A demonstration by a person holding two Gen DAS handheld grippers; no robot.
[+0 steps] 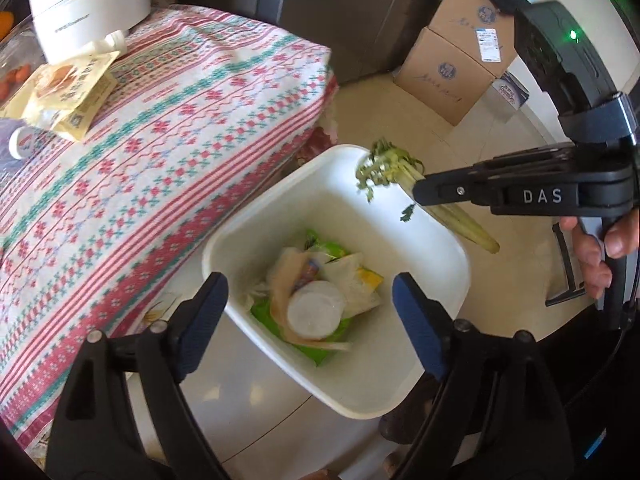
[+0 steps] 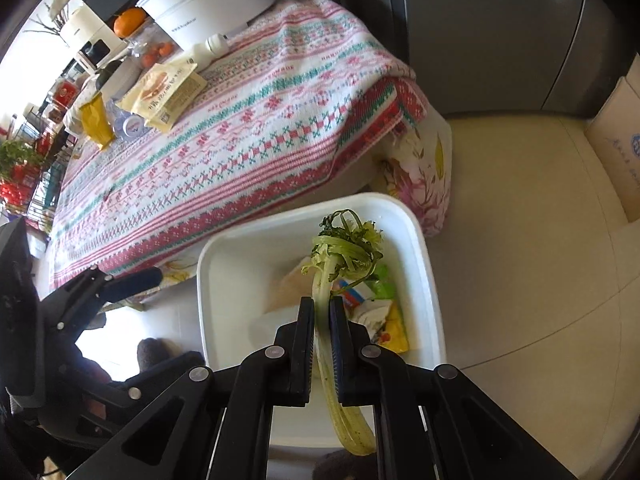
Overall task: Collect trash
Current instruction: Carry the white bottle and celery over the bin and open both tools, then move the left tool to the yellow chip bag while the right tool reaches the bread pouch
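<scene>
Now | right gripper point(image 2: 321, 312) clamps celery point(image 2: 326, 276) | left gripper point(image 1: 308, 300) agape | bin point(image 1: 240, 240) contents blurred, perhaps wrappers

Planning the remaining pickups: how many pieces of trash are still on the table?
3 that I'd call trash: a yellow packet beside the pot, an orange wrapper left of it, and a bottle against the pot. More may be hidden.

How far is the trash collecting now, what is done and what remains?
Done: wrappers and a round white lid already lie in the white bin. In hand: the right gripper is shut on a wilted celery stalk above the bin. Left: a yellow food packet and a small white bottle remain on the tablecloth. The left gripper is open.
</scene>
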